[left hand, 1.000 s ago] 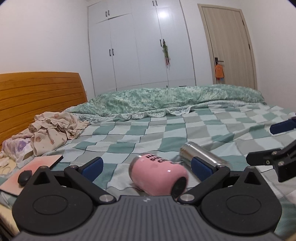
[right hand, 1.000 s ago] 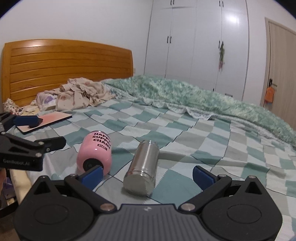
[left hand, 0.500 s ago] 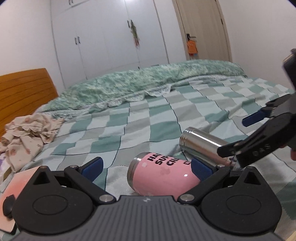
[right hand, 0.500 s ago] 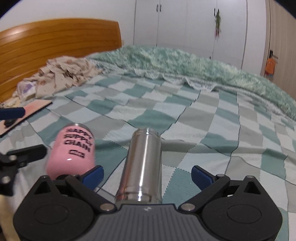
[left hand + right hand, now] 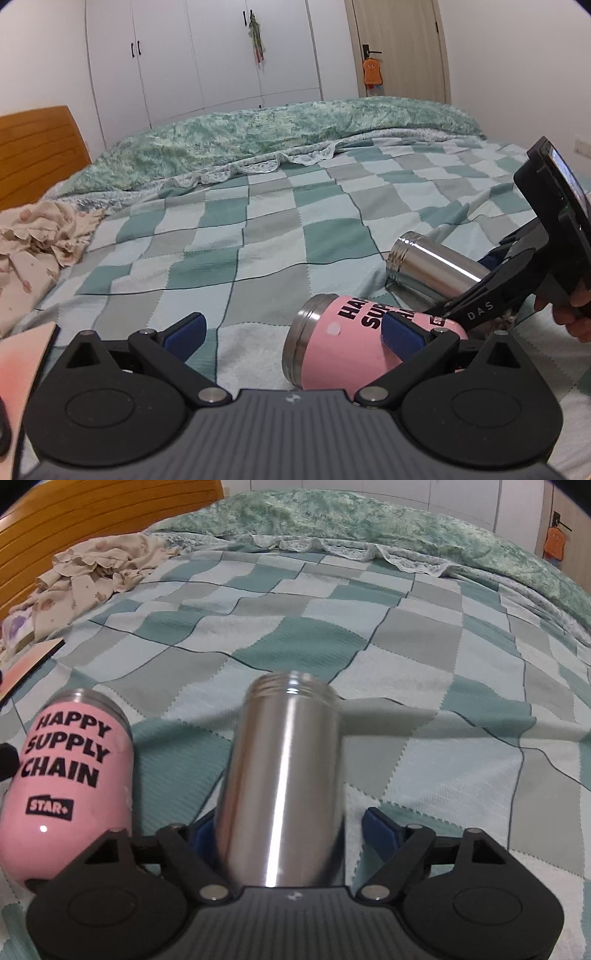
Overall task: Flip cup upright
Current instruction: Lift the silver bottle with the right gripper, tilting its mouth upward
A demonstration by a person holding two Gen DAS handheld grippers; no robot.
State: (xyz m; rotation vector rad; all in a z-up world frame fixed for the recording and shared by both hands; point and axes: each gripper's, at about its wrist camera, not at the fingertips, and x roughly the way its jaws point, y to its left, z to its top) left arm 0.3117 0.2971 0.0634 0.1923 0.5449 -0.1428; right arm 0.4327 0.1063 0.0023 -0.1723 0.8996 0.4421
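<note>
A steel cup [image 5: 284, 775] lies on its side on the checked bedspread, mouth pointing away. My right gripper [image 5: 291, 830] is open with its blue pads on either side of the cup's base end, not clamped. It also shows in the left wrist view [image 5: 432, 269]. A pink cup [image 5: 70, 782] printed "HAPPY SUPPLY CHAIN" lies on its side just left of it. My left gripper [image 5: 291, 332] is open; its right pad [image 5: 402, 336] overlaps the pink cup [image 5: 343, 354], which lies mostly to the right of the gap.
The checked bedspread [image 5: 258, 229] covers the bed, with a rolled green duvet [image 5: 277, 136] at the far side. Crumpled beige clothes [image 5: 96, 572] lie by the wooden headboard [image 5: 33, 147]. A pink pad [image 5: 29, 664] lies at the left edge.
Both grippers moved in closer. My right gripper now straddles the steel cup's base. My left gripper swung left, so the pink cup sits at its right pad.
</note>
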